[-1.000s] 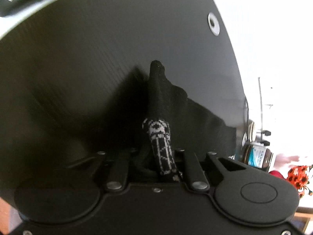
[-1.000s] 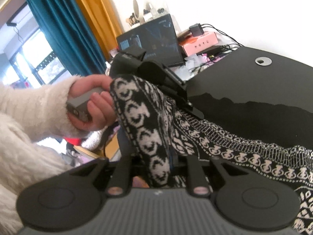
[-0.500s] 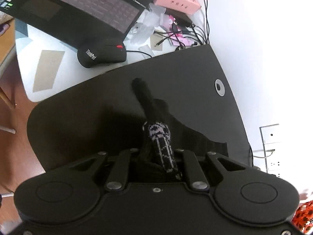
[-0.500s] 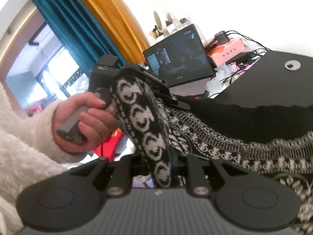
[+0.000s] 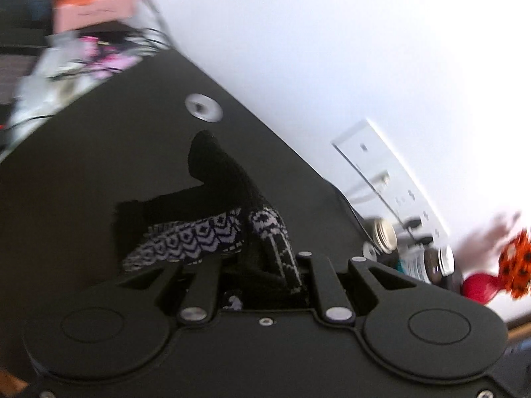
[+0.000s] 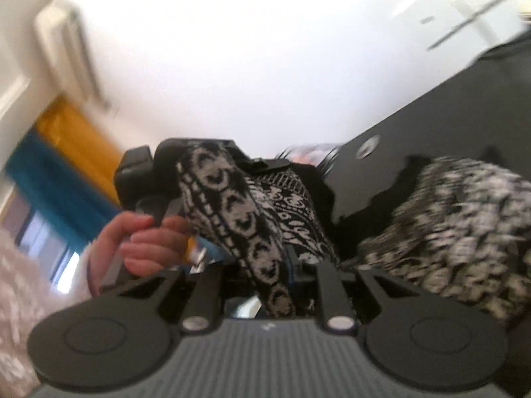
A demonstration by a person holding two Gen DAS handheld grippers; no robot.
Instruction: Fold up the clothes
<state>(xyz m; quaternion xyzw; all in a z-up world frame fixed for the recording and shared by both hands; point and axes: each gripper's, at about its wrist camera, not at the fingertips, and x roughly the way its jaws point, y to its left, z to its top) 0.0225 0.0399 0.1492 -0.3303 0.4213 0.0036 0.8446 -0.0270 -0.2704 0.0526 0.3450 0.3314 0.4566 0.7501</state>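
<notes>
Both hand-held grippers have swung since the earlier frames, left gripper (image 5: pixel 265 252) and right gripper (image 6: pixel 268 265) each pinching the black-and-white patterned knit garment (image 6: pixel 458 232) above the black table (image 5: pixel 66 182).

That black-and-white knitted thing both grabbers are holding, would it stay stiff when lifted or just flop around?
Most likely floppy: the knitted garment bends limply over the right gripper and sags in bunches toward the black table. It looks soft and thick, so it probably won't slip easily. The left gripper pinches a folded ridge of it.
</notes>
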